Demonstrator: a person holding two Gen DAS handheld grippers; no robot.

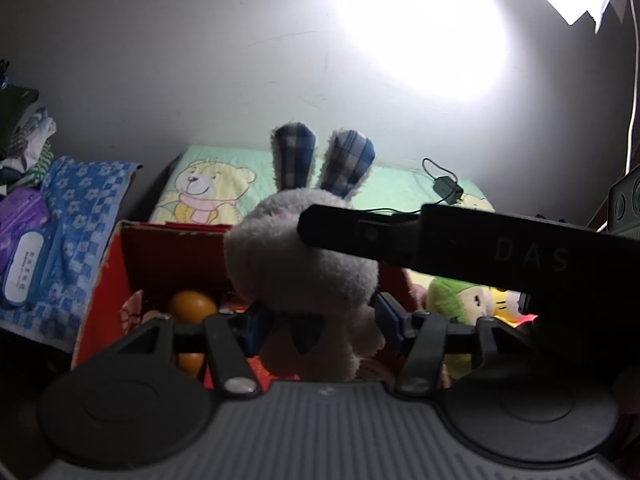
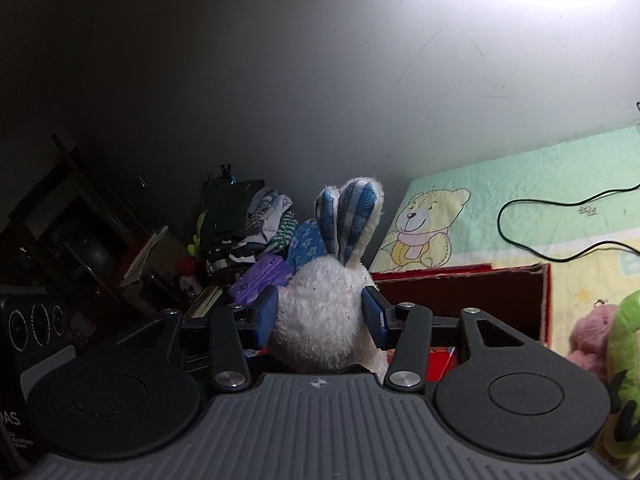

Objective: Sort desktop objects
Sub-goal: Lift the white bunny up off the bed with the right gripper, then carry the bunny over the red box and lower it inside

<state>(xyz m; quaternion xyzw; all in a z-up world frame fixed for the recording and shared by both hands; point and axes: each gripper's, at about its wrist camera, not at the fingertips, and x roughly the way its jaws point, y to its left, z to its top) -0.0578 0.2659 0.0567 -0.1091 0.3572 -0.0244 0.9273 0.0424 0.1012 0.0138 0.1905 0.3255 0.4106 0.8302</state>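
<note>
Bedding first: mint sheet with a bear print (image 1: 208, 188) covers the surface under everything, grey wall behind, harsh lamp glare top right, clothes heap (image 2: 248, 220) off to one side. Red cardboard box (image 1: 132, 264) sits open on the sheet, orange ball (image 1: 192, 306) inside. White plush rabbit (image 1: 300, 272), plaid blue ears up, long axis roughly vertical, hangs above the box opening. Both claws are on it: left claw (image 1: 320, 320) pads flank its lower body, right claw (image 2: 322, 316) is clenched on its midsection, pads pressing fur. Can't tell if the left one is really clamped or just bracketing. Green plush (image 1: 452, 300) lies right of the box. Judgement: drop is straight down into the box; the right claw carries the load.
</note>
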